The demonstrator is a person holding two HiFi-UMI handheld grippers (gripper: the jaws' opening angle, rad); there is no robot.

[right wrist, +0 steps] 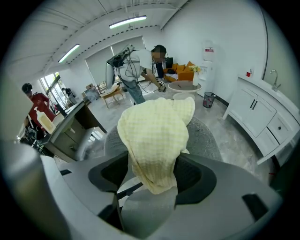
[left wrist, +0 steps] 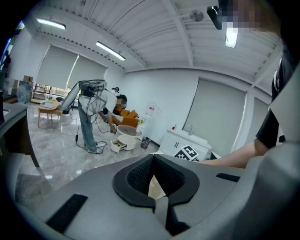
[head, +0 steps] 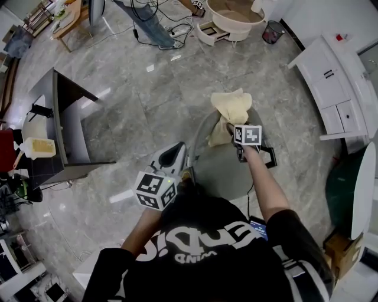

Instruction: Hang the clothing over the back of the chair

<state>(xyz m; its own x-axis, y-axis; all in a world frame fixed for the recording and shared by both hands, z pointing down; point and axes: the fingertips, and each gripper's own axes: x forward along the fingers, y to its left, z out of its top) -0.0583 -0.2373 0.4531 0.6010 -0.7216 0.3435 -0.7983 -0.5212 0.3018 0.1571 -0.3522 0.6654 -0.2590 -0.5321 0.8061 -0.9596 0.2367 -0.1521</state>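
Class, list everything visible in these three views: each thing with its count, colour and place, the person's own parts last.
cloth: one, pale yellow, draped on the chair
chair: one, grey, before the person
desk: one, dark, left
bottle: one, yellowish, on the desk
cabinet: one, white, right
round table: one, white, far end
bin: one, black, beside the round table
bystanders: two, one in jeans by the round table, one in red by the desk
left gripper: one, grey, at the chair's near edge
right gripper: one, grey, open around the cloth
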